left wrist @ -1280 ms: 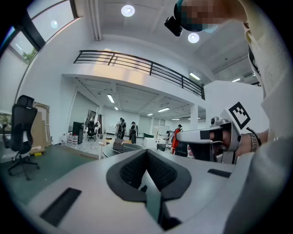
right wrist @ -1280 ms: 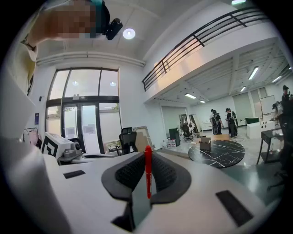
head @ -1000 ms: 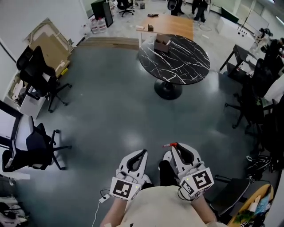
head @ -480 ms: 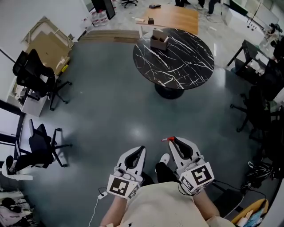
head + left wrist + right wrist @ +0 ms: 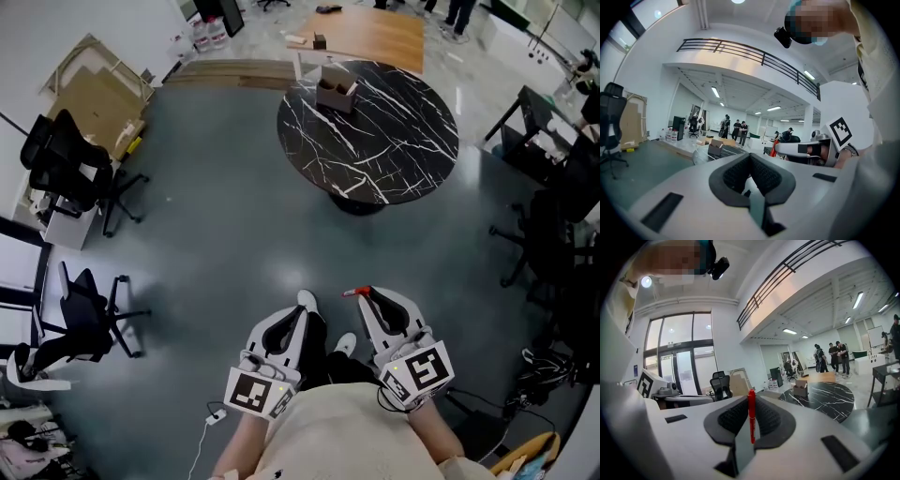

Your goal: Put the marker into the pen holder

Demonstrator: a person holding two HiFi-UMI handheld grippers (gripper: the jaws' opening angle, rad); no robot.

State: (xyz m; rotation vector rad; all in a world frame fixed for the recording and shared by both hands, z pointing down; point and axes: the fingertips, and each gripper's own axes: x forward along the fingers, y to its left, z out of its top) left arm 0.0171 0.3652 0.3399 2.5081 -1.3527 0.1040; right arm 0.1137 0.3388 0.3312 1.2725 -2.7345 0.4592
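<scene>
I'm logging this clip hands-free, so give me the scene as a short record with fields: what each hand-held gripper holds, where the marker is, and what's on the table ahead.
right hand-held gripper: jaws shut on the red marker, whose end sticks out past the tips
left hand-held gripper: jaws together, nothing between them
table: round, black with white veins, ahead across the grey floor, well apart from both grippers
brown box: on the table's far-left part; possibly the pen holder, too small to tell
task state: marker not yet in any holder

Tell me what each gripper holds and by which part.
Right gripper: a slim red marker, pinched by its barrel between the jaws, one end poking out. Left gripper: nothing, jaws shut.
</scene>
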